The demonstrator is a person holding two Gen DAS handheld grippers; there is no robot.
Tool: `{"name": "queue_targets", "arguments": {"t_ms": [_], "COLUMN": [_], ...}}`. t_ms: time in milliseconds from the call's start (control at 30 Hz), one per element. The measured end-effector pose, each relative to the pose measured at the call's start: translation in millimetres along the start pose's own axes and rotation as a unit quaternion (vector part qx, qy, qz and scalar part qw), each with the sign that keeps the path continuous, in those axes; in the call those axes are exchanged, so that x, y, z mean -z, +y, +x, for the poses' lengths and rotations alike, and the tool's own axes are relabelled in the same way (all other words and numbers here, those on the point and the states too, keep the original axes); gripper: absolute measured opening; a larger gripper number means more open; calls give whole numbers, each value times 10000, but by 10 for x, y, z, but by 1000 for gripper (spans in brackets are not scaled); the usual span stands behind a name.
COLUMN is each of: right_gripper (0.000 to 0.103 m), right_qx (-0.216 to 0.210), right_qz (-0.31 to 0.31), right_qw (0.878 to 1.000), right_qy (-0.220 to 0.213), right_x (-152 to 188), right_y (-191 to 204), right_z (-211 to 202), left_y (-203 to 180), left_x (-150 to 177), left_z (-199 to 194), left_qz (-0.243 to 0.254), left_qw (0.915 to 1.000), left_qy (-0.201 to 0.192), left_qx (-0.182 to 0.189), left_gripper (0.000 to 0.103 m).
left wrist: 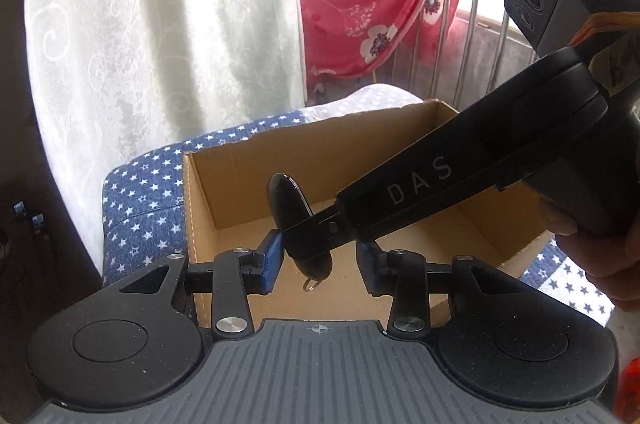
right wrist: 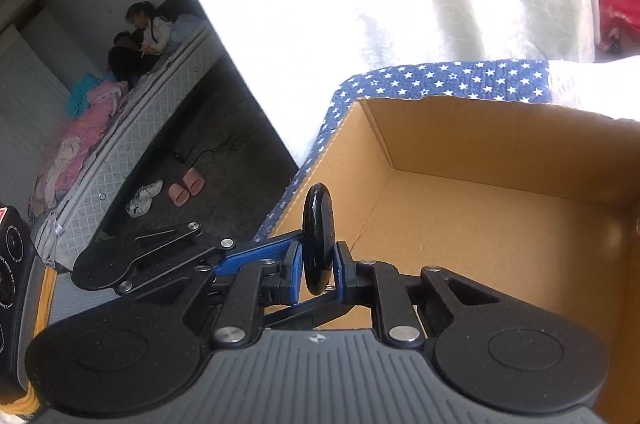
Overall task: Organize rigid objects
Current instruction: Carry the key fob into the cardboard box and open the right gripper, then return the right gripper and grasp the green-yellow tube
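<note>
My right gripper (right wrist: 318,270) pinches a black oval key fob (right wrist: 317,240) upright between its blue pads, held above the near left corner of the empty cardboard box (right wrist: 500,224). My left gripper (left wrist: 316,264) stands spread around the fob without touching it, over the same box.

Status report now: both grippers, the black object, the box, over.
Right gripper shut on black oval fob. Left gripper part open, holding nothing. Fob above open cardboard box. Nothing in the way.

Cardboard box (right wrist: 500,224) interior lies open; its walls hem it.
</note>
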State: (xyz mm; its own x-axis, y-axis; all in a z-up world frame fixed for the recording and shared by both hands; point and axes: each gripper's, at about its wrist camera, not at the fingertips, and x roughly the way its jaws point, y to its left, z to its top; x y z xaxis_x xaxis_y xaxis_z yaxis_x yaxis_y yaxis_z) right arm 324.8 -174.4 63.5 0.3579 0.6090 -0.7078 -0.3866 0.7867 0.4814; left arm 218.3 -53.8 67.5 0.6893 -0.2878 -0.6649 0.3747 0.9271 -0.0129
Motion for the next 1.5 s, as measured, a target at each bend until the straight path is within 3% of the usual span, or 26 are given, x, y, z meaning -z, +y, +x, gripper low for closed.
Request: {"name": "queue_targets", "arguments": {"t_ms": [133, 200, 433, 633, 800, 1000, 1167, 1200, 1367, 1500], "right_gripper": [17, 17, 19, 20, 20, 25, 28, 28, 28, 28], "right_qx": [80, 163, 309, 40, -333, -645, -614, -552, -477, -561], "right_qz": [473, 610, 1058, 1074, 763, 294, 114, 79, 87, 113], "right_qw": [9983, 9974, 9935, 9942, 9958, 9936, 9941, 9947, 9963, 9953], "right_qy": [329, 359, 285, 51, -388, -882, -888, -858, -710, -785], "right_x": [-255, -340, -522, -423, -68, 717, 1419, 1547, 1911, 1891], "right_y": [-311, -429, -634, -509, -294, -142, -162, -161, -144, -180], "right_z": [477, 637, 915, 478, -248, -939, -914, -853, -589, -533], "left_y": [232, 321, 462, 428, 326, 75, -205, -291, -697, -728], "left_x": [-132, -117, -96, -34, 144, 596, 1074, 1181, 1379, 1401], "left_z": [458, 512, 442, 40, -486, -915, -865, -899, -904, -859], "left_qz": [-343, -469, -844, -902, -872, -711, -571, -432, 230, 507], "left_qw": [9978, 9967, 9950, 9957, 9953, 9949, 9942, 9937, 9959, 9957], "left_qy": [555, 603, 449, 48, -413, -628, -378, -593, -606, -617], "left_qx": [-151, -283, -291, -178, 12, 337, 830, 843, 628, 475], "left_gripper": [39, 40, 41, 44, 46, 48, 48, 48, 48, 48]}}
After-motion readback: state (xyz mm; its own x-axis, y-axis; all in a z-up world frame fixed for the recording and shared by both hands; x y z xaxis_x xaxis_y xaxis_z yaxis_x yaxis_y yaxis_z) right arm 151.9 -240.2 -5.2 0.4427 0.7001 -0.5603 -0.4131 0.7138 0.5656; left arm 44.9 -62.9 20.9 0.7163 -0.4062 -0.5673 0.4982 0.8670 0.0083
